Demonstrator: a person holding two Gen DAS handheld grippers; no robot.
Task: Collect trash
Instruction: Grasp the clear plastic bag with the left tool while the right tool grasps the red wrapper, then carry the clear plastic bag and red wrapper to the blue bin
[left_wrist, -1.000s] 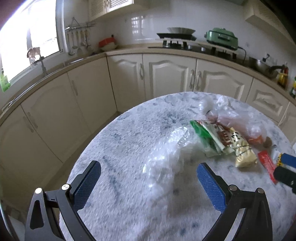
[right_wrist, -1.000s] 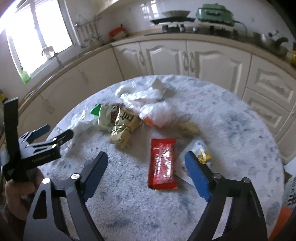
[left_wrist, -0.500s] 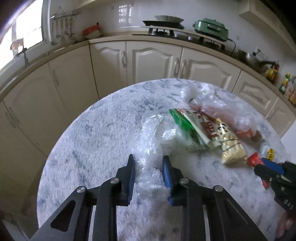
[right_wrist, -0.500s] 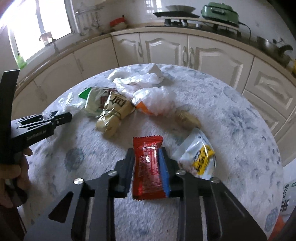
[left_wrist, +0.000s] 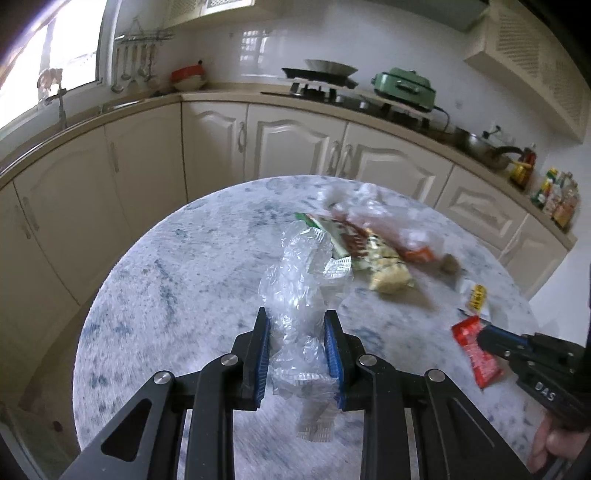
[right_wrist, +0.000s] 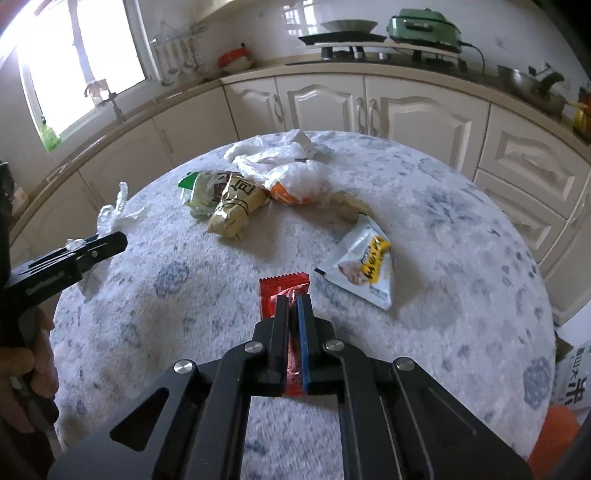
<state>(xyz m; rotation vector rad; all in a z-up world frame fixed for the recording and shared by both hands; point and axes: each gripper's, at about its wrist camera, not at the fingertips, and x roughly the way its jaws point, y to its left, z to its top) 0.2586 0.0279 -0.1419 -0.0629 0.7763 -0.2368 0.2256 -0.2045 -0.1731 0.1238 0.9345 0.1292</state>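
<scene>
A crumpled clear plastic wrap (left_wrist: 299, 269) rises off the round marble table (left_wrist: 177, 280), and my left gripper (left_wrist: 296, 312) is shut on its lower part. From the right wrist view the left gripper (right_wrist: 118, 240) shows at the left edge with the wrap (right_wrist: 114, 210) sticking up from it. My right gripper (right_wrist: 293, 297) has a red snack wrapper (right_wrist: 282, 284) pinched between its pads, its jaws closing the last bit onto it. In the left wrist view the right gripper (left_wrist: 480, 334) holds that red wrapper (left_wrist: 476, 354) just above the table at the right.
More trash lies mid-table: green and yellow snack bags (right_wrist: 225, 206), a white plastic bag (right_wrist: 284, 166), a white-and-yellow packet (right_wrist: 365, 266) and a brown lump (right_wrist: 347, 206). Cream cabinets (right_wrist: 406, 107) curve behind. A hand (right_wrist: 37, 369) grips the left tool.
Both grippers went from wide open to shut, the left on the clear wrap and the right on the red wrapper. Both items now sit lifted slightly and drawn back.
</scene>
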